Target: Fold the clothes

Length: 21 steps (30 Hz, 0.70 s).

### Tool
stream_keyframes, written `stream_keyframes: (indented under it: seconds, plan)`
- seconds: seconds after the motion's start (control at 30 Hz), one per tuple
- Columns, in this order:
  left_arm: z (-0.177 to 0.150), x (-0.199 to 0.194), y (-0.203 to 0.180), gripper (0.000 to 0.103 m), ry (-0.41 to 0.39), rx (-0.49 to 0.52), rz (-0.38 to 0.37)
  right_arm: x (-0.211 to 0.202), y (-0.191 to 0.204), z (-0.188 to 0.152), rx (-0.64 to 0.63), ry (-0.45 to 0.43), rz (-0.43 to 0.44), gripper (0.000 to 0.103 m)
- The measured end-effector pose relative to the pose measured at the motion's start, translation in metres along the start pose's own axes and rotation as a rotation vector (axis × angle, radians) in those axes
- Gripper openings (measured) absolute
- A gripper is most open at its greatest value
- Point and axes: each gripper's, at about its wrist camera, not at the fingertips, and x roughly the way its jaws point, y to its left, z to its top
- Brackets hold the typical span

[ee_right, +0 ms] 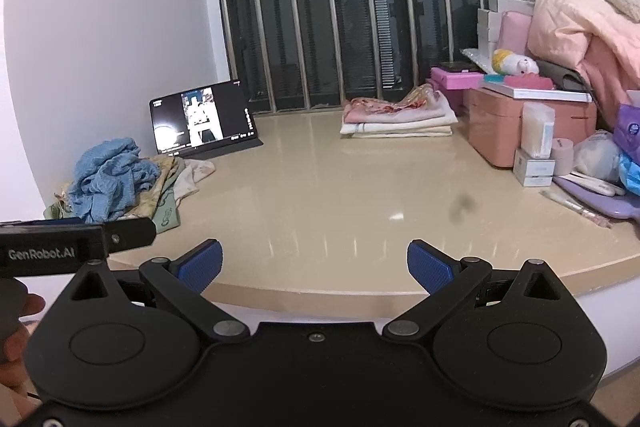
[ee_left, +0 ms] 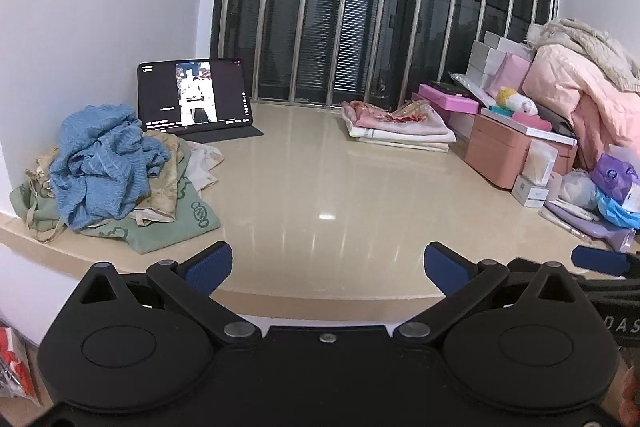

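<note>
A heap of unfolded clothes lies at the left of the beige ledge (ee_left: 320, 187), with a crumpled blue knit garment (ee_left: 104, 163) on top of a green garment (ee_left: 176, 231) and pale floral ones; the blue garment also shows in the right wrist view (ee_right: 108, 179). A stack of folded pink and cream clothes (ee_left: 396, 127) sits at the back by the window bars, also in the right wrist view (ee_right: 396, 119). My left gripper (ee_left: 328, 267) is open and empty at the ledge's front edge. My right gripper (ee_right: 314, 265) is open and empty beside it.
A tablet (ee_left: 194, 97) stands lit at the back left. Pink boxes (ee_left: 504, 151), white cartons, a purple pack (ee_left: 612, 175) and a pile of pink bedding (ee_left: 580, 87) crowd the right side. Metal window bars (ee_left: 340, 7) close the back.
</note>
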Motion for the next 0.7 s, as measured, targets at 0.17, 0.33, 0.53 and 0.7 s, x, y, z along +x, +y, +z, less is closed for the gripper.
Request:
stream_keyframes:
  seconds: [0.17, 0.33, 0.53, 0.7]
  plan:
    - [0.0026, -0.0012, -0.0031, 0.103, -0.006, 0.002, 0.006, -0.0051, 0.0042, 0.0013, -0.019, 0.016, -0.008, 0.100]
    - [-0.0013, -0.0050, 0.0007, 0.103, -0.041, 0.001, 0.008, 0.0000, -0.0010, 0.0036, 0.019, 0.053, 0.036, 0.100]
    - [0.0002, -0.0067, -0.0042, 0.103, -0.043, 0.022, 0.021, -0.0013, -0.0007, 0.0055, 0.031, 0.065, 0.041, 0.100]
    - [0.0013, -0.0056, -0.0043, 0.103, -0.039, 0.025, 0.016, -0.0013, -0.0005, 0.0065, 0.027, 0.069, 0.039, 0.100]
